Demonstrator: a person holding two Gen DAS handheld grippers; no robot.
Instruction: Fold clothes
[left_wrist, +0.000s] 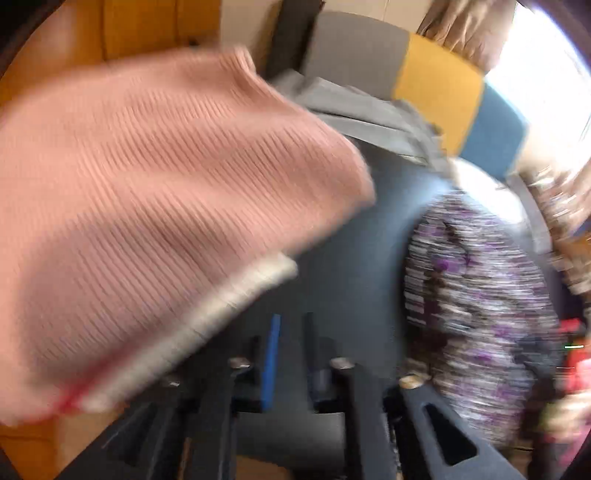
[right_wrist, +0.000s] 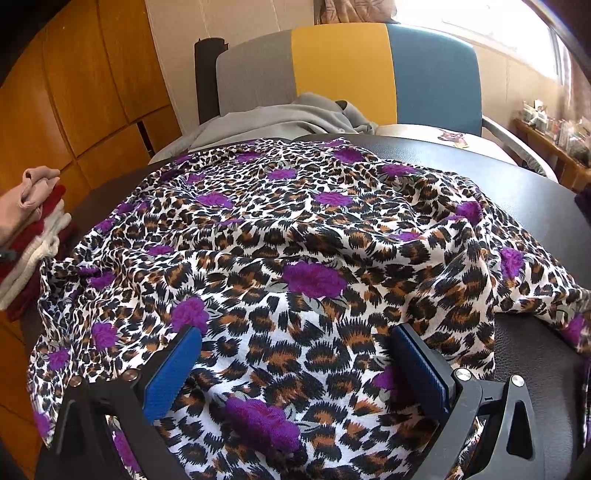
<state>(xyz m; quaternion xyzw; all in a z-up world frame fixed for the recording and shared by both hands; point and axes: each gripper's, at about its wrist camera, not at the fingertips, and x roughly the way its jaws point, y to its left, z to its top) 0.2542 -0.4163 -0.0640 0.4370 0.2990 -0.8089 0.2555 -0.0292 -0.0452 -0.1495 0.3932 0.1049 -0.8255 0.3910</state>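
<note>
Right gripper (right_wrist: 295, 354): jaws spread wide, nothing held, blue pads set over the leopard-print fabric with purple flowers (right_wrist: 314, 236), which is spread crumpled across the dark round surface (right_wrist: 535, 192). Left gripper (left_wrist: 290, 343): jaws narrow, nothing seen between them; view blurred. A pink ribbed knit garment (left_wrist: 155, 192) is seen just left, atop a folded stack. A grey garment (right_wrist: 280, 122) lies behind, before a grey-yellow-blue chair (right_wrist: 340, 70).

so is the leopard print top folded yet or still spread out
Spread out, not folded. The leopard print top lies rumpled in one layer across the dark table, with the open right gripper over its near edge.
</note>
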